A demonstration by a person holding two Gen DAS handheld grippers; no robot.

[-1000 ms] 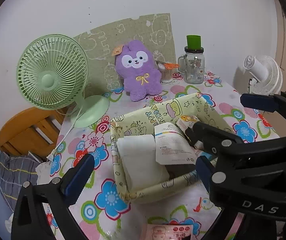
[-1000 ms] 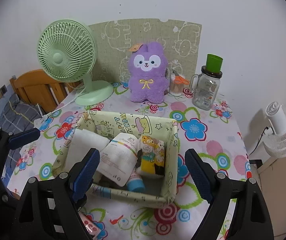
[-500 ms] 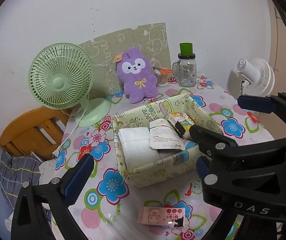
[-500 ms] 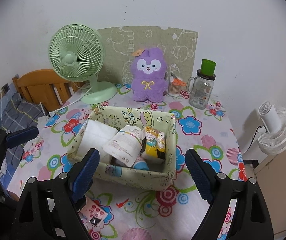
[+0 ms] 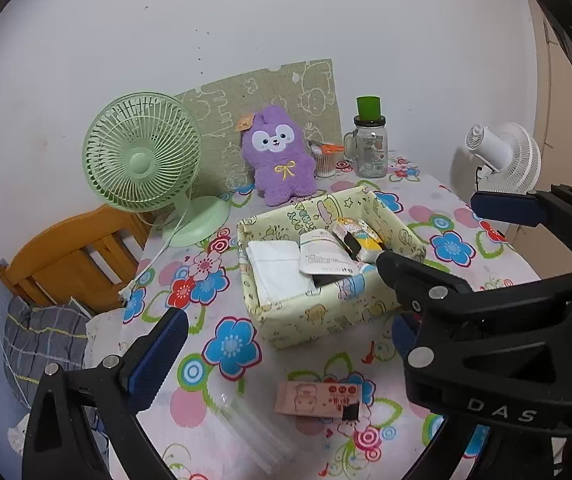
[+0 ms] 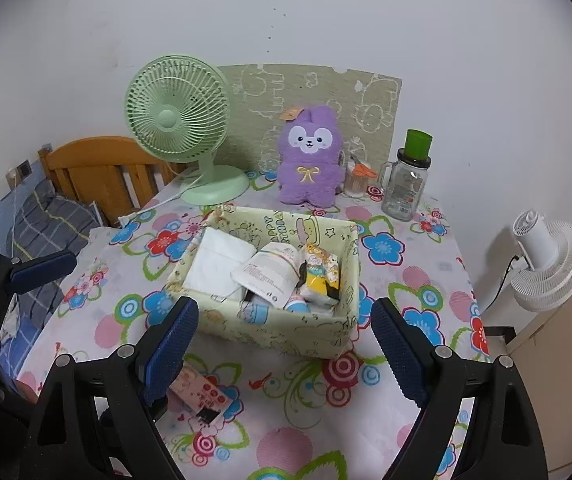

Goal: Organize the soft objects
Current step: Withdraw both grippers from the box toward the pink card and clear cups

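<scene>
A yellow-green fabric basket [image 5: 309,320] [image 6: 282,332] stands mid-table and holds a folded white cloth [image 5: 278,268] [image 6: 218,264], a white packet [image 5: 323,256] [image 6: 270,274] and a yellow cartoon pack [image 5: 359,238] [image 6: 319,276]. A pink tissue pack [image 5: 317,399] [image 6: 202,394] lies on the cloth in front of it. My left gripper [image 5: 282,344] is open and empty, above the table near the pink pack. My right gripper [image 6: 284,344] is open and empty in front of the basket. A purple plush rabbit [image 5: 280,156] [image 6: 311,168] sits behind the basket.
A green desk fan [image 5: 146,160] [image 6: 178,120] stands back left, a glass jar with green lid [image 5: 369,144] [image 6: 405,184] back right. A white fan [image 6: 545,260] stands off the table's right edge, a wooden chair [image 5: 74,256] off its left. A clear wrapper [image 5: 254,432] lies near front.
Both grippers have pulled back and up from the basket, so it looks smaller and farther. The pink tissue pack on the tablecloth has come fully into view.
</scene>
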